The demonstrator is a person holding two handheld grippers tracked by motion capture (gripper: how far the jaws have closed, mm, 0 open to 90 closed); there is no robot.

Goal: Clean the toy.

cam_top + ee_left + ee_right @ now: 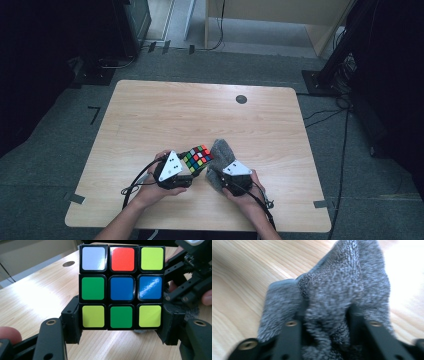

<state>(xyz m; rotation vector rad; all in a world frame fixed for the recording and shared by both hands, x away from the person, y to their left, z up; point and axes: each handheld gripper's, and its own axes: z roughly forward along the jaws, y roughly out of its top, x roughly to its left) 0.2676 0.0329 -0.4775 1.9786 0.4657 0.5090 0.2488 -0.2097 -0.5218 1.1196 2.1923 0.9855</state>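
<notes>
The left tongs (120, 337) pinch a Rubik's cube (121, 286) by its bottom layer and hold it above the wooden bench (150, 115), near its front edge; the face shown has a blue centre square. The right tongs (325, 322) are pinched on a grey fuzzy cloth (342, 285), bunched between the jaws and just beside the cube's right side. Both hands sit close together.

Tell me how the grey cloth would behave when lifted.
The grey cloth bunches between the right claw, so it is probably floppy and would sag. Its fuzzy pile suggests it grips well. It looks light.
</notes>
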